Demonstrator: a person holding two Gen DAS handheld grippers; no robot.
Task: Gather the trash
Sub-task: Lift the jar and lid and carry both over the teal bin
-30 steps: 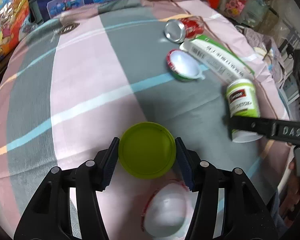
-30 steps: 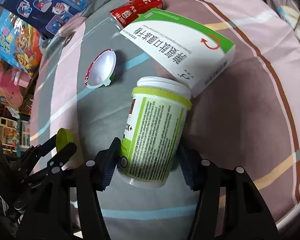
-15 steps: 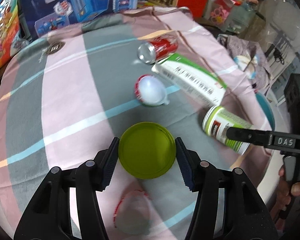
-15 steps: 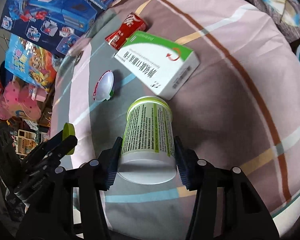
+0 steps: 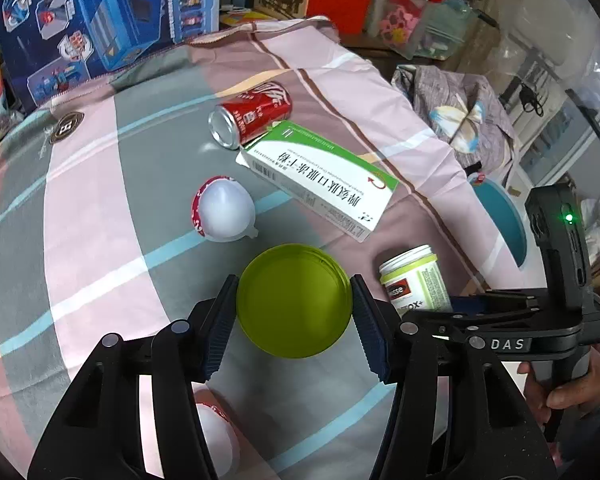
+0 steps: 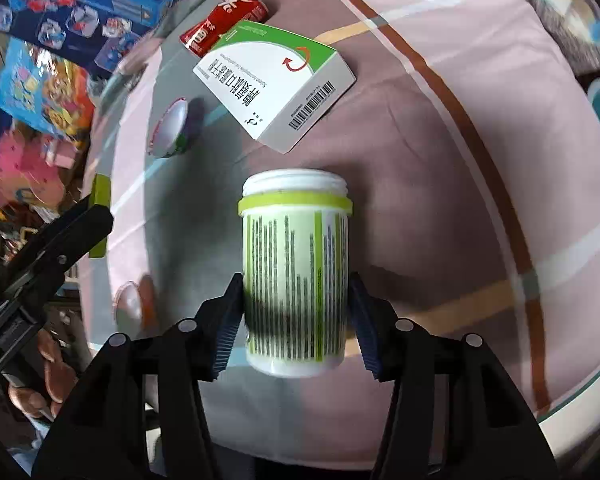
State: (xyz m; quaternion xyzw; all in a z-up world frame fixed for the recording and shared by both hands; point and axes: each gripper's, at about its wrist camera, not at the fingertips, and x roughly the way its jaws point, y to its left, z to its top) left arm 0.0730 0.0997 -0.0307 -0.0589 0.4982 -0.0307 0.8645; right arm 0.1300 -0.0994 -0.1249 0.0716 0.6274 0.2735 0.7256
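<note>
Striped pink-and-grey cloth (image 5: 100,208) carries a box (image 5: 320,176), can (image 5: 252,114) and two cups, one half hidden.
Right gripper (image 6: 296,320), jaws opening, clasps the jar (image 6: 296,272); left gripper (image 5: 294,316) pinches the green lid (image 5: 294,306), both raised and angled downward.

Striped bedsheet (image 5: 100,208) — toy boxes (image 5: 100,20) stacked behind.

The left gripper (image 5: 294,306) points steeply down, its pads pressed on the rim of a green lid (image 5: 294,300). Beside it, the right gripper (image 6: 296,312) angles down likewise, jaws opening around a lidless supplement jar (image 6: 296,280). A hand (image 5: 560,392) grips the right gripper's handle.
</note>
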